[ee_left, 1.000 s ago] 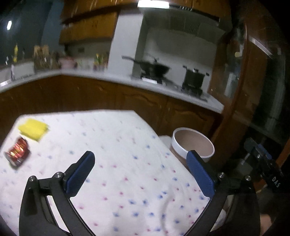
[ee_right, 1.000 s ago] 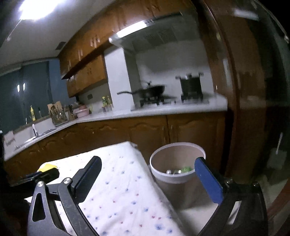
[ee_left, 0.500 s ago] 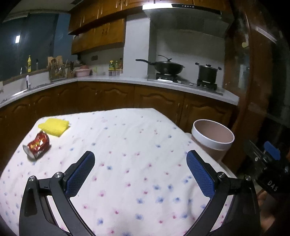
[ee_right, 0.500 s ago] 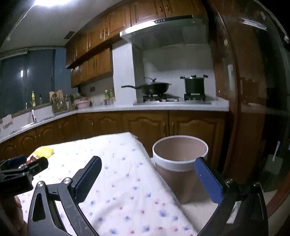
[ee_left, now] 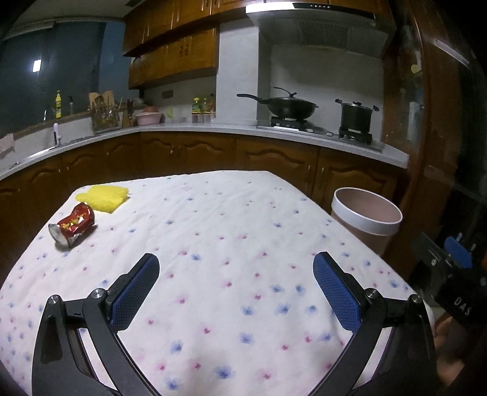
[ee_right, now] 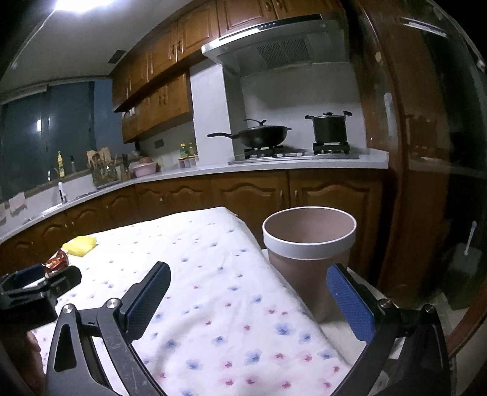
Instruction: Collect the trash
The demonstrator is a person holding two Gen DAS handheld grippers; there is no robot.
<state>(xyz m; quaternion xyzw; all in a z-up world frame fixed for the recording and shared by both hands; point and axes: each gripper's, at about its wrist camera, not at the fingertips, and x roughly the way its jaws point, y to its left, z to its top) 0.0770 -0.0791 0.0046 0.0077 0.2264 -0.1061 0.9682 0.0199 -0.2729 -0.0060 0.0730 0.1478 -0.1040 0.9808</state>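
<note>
- Both tongs, left [ee_left: 236, 284] and right [ee_right: 248, 294], spread and empty over the tabletop [ee_left: 231, 231].
- Step: reaching; next likely the can [ee_left: 72, 223], then bin [ee_right: 309, 243].

a home kitchen at night: wooden cabinets [ee_left: 182, 51] above and below a pale countertop [ee_left: 213, 129], a range hood [ee_left: 316, 18] over a gas stove [ee_right: 292, 152] with a black wok [ee_left: 289, 108] and a lidded pot [ee_left: 356, 115], a sink tap [ee_left: 55, 132], bottles [ee_left: 202, 105] by the wall.

dim kitchen: wooden cabinets [ee_left: 188, 51], pale counter [ee_left: 213, 129], ceiling light [ee_right: 80, 4].
</note>
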